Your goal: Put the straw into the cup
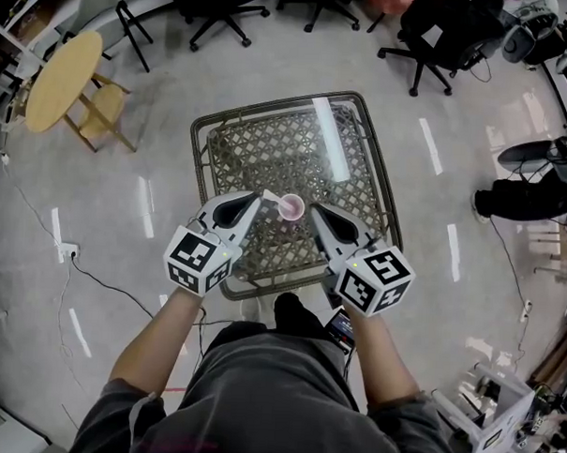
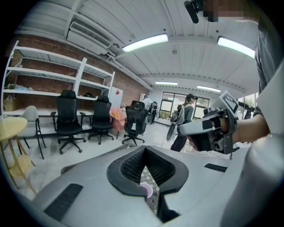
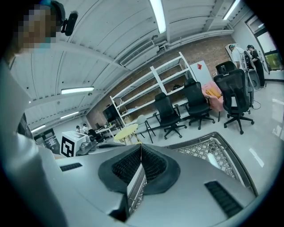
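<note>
left gripper: my left gripper is clenched, its jaws pressed tip to tip; it sits low over the near part of the table, pointing slightly down and in toward the cup.
straw: a short white straw pokes out from my left jaw tips toward the cup. its far end lies just beside the rim; i cannot tell whether it touches. my own left gripper view does not show it.
cup: the small pink cup stands upright on the table, mouth up, between my two gripper tips and near the table's front edge. from my left gripper view i catch it through the gap below the closed jaws.
right gripper: my right gripper is clenched too, tips together with nothing between them, just right of the cup and apart from it.
table: square table, dark frame, lattice top under glass.
around: round wooden table at the far left, black office chairs beyond.
</note>
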Demonstrator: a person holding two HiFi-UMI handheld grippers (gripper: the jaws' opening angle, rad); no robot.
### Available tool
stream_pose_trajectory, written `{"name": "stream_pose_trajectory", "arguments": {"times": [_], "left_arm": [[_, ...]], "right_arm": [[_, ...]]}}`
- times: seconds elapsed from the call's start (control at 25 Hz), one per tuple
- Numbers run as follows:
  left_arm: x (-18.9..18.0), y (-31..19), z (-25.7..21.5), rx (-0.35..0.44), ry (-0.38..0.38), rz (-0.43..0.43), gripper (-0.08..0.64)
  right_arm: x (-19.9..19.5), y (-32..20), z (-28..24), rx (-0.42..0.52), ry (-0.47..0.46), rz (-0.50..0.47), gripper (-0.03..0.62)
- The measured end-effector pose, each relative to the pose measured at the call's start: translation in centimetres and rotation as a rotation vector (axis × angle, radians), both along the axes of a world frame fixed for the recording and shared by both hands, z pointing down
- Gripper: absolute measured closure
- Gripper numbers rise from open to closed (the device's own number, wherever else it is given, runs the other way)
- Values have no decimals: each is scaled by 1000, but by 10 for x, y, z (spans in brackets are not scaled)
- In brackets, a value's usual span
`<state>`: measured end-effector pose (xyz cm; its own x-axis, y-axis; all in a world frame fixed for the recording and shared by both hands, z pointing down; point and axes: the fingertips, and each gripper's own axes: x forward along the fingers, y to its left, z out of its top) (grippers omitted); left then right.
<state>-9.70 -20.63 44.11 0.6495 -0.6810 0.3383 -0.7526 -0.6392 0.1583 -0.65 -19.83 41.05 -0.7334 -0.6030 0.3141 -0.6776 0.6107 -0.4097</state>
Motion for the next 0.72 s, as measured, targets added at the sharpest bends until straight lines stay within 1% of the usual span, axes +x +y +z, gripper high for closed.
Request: {"name": "stream_pose_trajectory", "arguments": {"times": [0.32, 0.72], "left_arm": [[5, 0, -16, 25, 2, 12, 551], [11, 1, -16, 19, -6, 14, 551]], "right_arm": [[-2, 2, -6, 22, 1, -8, 578], [3, 4, -7, 24, 4, -14, 578]]}}
